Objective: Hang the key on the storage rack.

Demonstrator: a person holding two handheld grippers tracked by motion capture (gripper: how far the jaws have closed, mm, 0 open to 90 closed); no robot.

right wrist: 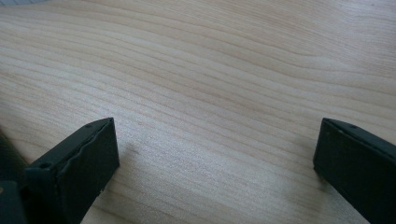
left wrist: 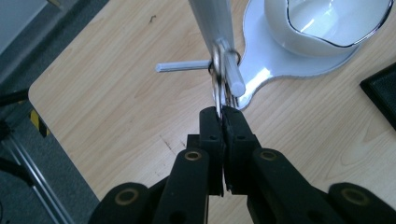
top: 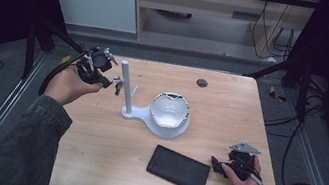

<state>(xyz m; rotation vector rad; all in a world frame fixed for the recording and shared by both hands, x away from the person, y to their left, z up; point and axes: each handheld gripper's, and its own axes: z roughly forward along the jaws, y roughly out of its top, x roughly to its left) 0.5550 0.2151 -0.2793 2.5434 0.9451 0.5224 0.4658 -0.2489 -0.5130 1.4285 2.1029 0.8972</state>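
The left gripper [left wrist: 223, 122] has its fingers [left wrist: 211, 126] pressed together on a metal ring [left wrist: 218, 91], which is hung over a peg [left wrist: 232, 71] of the white stand [left wrist: 212, 21]. In the high view the ring [top: 116, 84] is seen at nine o'clock of the post [top: 126, 86], above the desk [top: 96, 126]. The grip is judged thin: only the ring's lower edge is pinched, so it could be twisted out if pulled sideways. If the ring is snagged on the peg, the stand could be tipped or dragged, and the bowl [top: 169, 109] on its base at three o'clock upset. The right gripper [top: 229, 167] is rested at five o'clock, its fingers [right wrist: 77, 163] spread wide with nothing held, beside the black slab [top: 178, 169].
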